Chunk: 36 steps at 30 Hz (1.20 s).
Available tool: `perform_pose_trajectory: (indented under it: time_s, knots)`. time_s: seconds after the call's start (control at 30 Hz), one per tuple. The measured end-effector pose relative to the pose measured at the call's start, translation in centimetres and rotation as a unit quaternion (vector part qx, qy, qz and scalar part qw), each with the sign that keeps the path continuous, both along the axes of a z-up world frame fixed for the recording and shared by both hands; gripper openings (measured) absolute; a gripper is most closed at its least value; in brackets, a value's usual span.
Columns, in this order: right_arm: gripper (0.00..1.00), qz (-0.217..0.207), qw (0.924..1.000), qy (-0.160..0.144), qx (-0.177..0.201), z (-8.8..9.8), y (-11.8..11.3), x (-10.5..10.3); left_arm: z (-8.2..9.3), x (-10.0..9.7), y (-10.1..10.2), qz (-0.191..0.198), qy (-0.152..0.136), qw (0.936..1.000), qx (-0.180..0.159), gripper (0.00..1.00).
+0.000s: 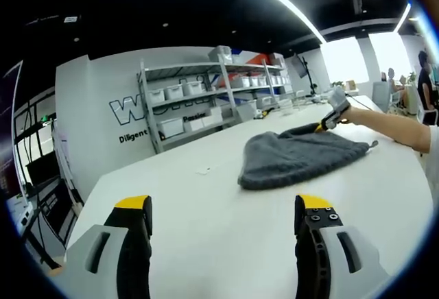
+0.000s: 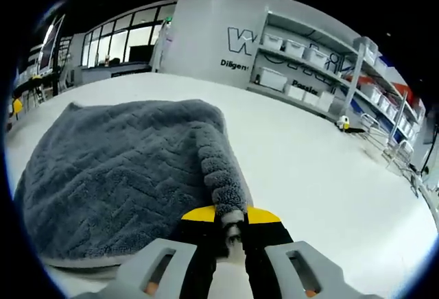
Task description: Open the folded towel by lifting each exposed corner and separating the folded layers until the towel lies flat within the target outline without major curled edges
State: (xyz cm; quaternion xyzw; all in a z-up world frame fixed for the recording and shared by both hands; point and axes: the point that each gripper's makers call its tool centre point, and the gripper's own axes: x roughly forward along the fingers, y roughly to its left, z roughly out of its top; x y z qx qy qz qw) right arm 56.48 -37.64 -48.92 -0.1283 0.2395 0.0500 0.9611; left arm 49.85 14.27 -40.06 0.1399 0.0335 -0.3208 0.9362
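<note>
The right gripper (image 2: 230, 218) is clamped on a thick rolled edge of the dark grey, herringbone-textured folded towel (image 2: 116, 175), which spreads to its left on the white table (image 2: 322, 169). The left gripper (image 1: 225, 210) hovers with jaws wide apart and nothing between them, the towel (image 1: 295, 156) well ahead and to its right. To do this well, the pinched layer should probably be lifted alone and peeled outward slowly. Beyond the table, grey metal shelving (image 1: 206, 97) carries white storage bins; their contents cannot be made out.
</note>
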Motion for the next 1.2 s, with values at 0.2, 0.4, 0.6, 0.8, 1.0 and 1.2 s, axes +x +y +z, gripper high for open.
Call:
perform_pose_trajectory:
  time_s: [0.2, 0.4, 0.6, 0.8, 1.0, 1.2]
  knots:
    - [0.09, -0.032, 0.9993, -0.008, 0.016, 0.0, -2.0, -0.9, 0.0, 0.0, 0.0, 0.0, 0.001, 1.0, 0.0, 0.84]
    - [0.09, -0.061, 0.9978, -0.013, 0.023, 0.0, -3.6, -1.6, 0.0, 0.0, 0.0, 0.0, 0.001, 1.0, 0.0, 0.84]
    - [0.09, -0.07, 0.9968, -0.018, 0.033, 0.0, -4.1, -1.7, -0.1, 0.0, 0.0, 0.001, 0.002, 1.0, 0.0, 0.84]
    - [0.09, -0.069, 0.9971, -0.017, 0.028, -0.1, -4.1, -1.5, -0.4, 0.2, 0.2, 0.007, 0.001, 0.9999, 0.009, 0.83]
    - [0.09, -0.068, 0.9967, -0.02, 0.039, -0.1, -3.9, -1.8, -0.5, 0.5, 0.5, 0.012, 0.005, 0.9999, 0.007, 0.83]
    - [0.09, -0.07, 0.9963, -0.019, 0.046, -0.1, -3.9, -2.0, -0.5, 0.6, 0.7, 0.015, 0.006, 0.9998, 0.006, 0.82]
